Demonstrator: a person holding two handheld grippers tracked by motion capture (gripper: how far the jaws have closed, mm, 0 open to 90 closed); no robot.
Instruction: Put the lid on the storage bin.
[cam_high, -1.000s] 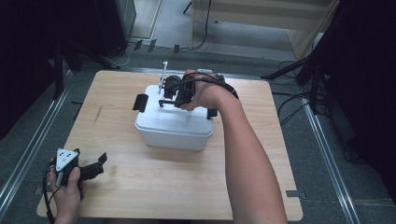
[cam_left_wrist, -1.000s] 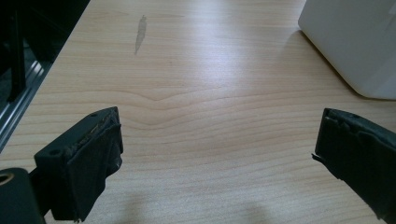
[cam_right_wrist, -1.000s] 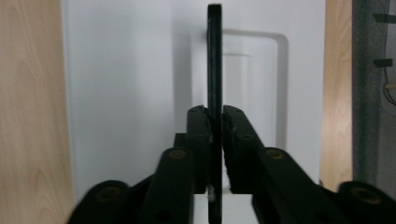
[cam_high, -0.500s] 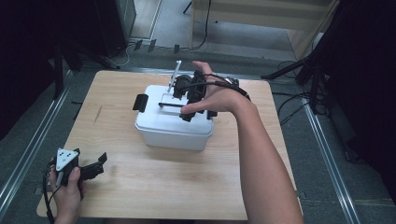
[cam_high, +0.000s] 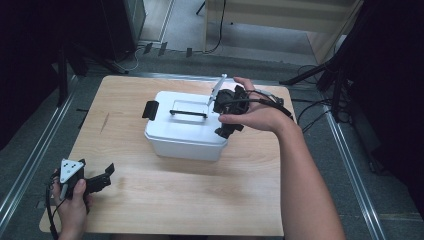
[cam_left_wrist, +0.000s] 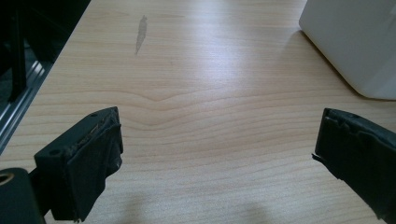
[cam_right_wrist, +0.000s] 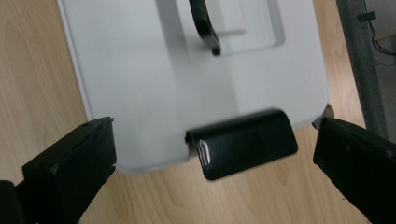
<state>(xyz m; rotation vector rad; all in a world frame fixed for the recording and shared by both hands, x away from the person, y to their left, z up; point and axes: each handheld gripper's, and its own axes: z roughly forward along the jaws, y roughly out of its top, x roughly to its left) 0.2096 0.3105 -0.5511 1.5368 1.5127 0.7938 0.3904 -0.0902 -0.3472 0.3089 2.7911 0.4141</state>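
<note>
From the high view, a white storage box (cam_high: 186, 125) sits in the middle of the tabletop (cam_high: 175, 200). It has a black handle (cam_high: 188, 113) on its lid and a black latch (cam_high: 150, 108) on its left end. The right tool (cam_high: 227, 117) hangs over the right end of the box, held by the right hand (cam_high: 255, 112). The left tool (cam_high: 92, 180) rests far from the box, near the front left corner of the tabletop.

In the left gripper view, the left tool (cam_left_wrist: 215, 154) is spread wide with nothing in it. A corner of the box (cam_left_wrist: 355, 42) shows far off to the upper right.

In the right gripper view, the right tool (cam_right_wrist: 215, 163) is wide apart too, and its jaws have just been opening. Nothing is between them yet. The box's right-end latch (cam_right_wrist: 245, 142) lies right in front, just beyond the gap. Its long side runs across, from one jaw toward the other. The right hand is much nearer to this latch, so I think it does the next bit.
</note>
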